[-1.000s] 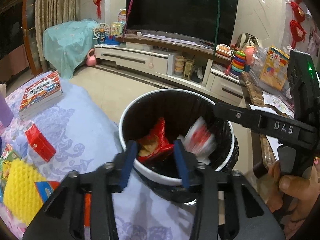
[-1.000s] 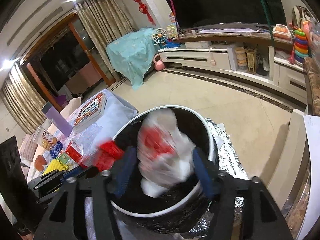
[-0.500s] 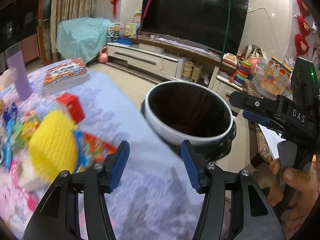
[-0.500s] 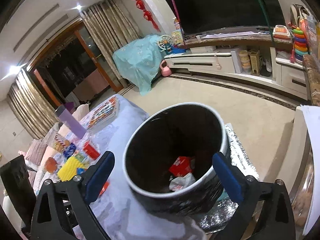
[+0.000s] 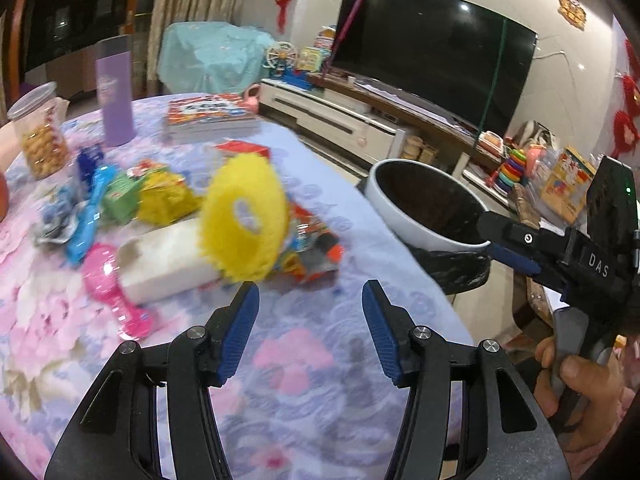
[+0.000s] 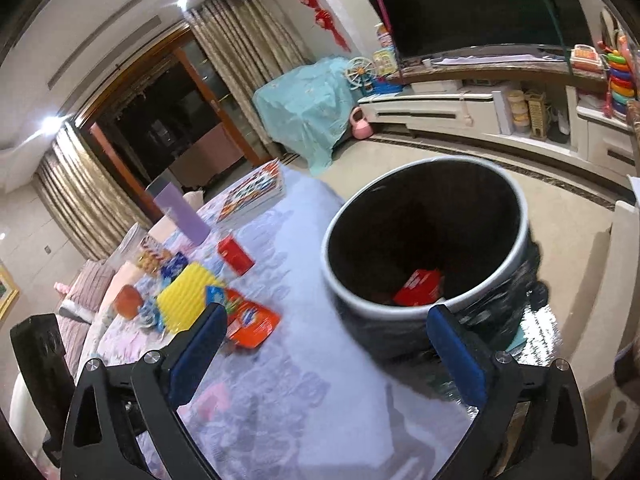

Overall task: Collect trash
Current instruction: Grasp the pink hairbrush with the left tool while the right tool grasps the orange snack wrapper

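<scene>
Both tongs — left (image 5: 310,312), right (image 6: 326,346) — released, empty; round white-rimmed bin (image 6: 424,240), ridged yellow foam (image 5: 244,216).

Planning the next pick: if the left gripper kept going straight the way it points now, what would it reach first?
Probably the bare floral tablecloth just ahead of the open, empty left gripper. Beyond that lie the orange wrapper and yellow foam net; depth is hard to judge.
</scene>
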A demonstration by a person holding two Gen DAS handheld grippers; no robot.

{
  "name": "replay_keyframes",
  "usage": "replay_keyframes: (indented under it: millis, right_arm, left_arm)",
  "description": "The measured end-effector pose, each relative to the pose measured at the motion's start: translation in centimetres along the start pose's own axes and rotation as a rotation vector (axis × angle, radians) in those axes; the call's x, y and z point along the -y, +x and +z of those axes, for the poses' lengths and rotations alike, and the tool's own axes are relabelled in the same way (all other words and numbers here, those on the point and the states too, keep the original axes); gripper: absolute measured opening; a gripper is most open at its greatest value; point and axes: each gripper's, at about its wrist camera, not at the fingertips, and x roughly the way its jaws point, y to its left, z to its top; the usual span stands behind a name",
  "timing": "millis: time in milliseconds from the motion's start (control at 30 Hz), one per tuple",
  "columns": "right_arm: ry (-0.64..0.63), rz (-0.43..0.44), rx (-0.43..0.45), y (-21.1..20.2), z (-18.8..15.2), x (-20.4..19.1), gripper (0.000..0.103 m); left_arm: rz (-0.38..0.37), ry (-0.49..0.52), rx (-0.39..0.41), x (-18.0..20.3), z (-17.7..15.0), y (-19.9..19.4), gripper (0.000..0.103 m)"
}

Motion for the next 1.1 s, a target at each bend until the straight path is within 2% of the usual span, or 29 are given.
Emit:
replay_keyframes:
  millis: [400,700,1000,1100]
  right_arm:
    - [-0.036,0.042,-0.065,2.5,-2.8,-3.6,0.101]
    - [-0.093,0.063,-0.091,4.0,-3.7,-5.9,0.100]
    - [-0.178,0.053,-0.124,6.3,-3.9,-7.5,0.099]
    - [-0.218,0.025,-0.140,7.6,-4.0,-8.1,0.092]
  left_arm:
    - [0.094,-0.103,0.001,-6.6,-1.5,-1.5,0.054]
    - [0.156,-0.141,-0.007,-9.5,-1.8,-1.6,0.054]
    - [0.199,-0.167,-0.070,-11.5,-2.4,0.4,0.054]
    - [0.209,-0.165,-0.088,-11.7,-2.2,1.4,0.054]
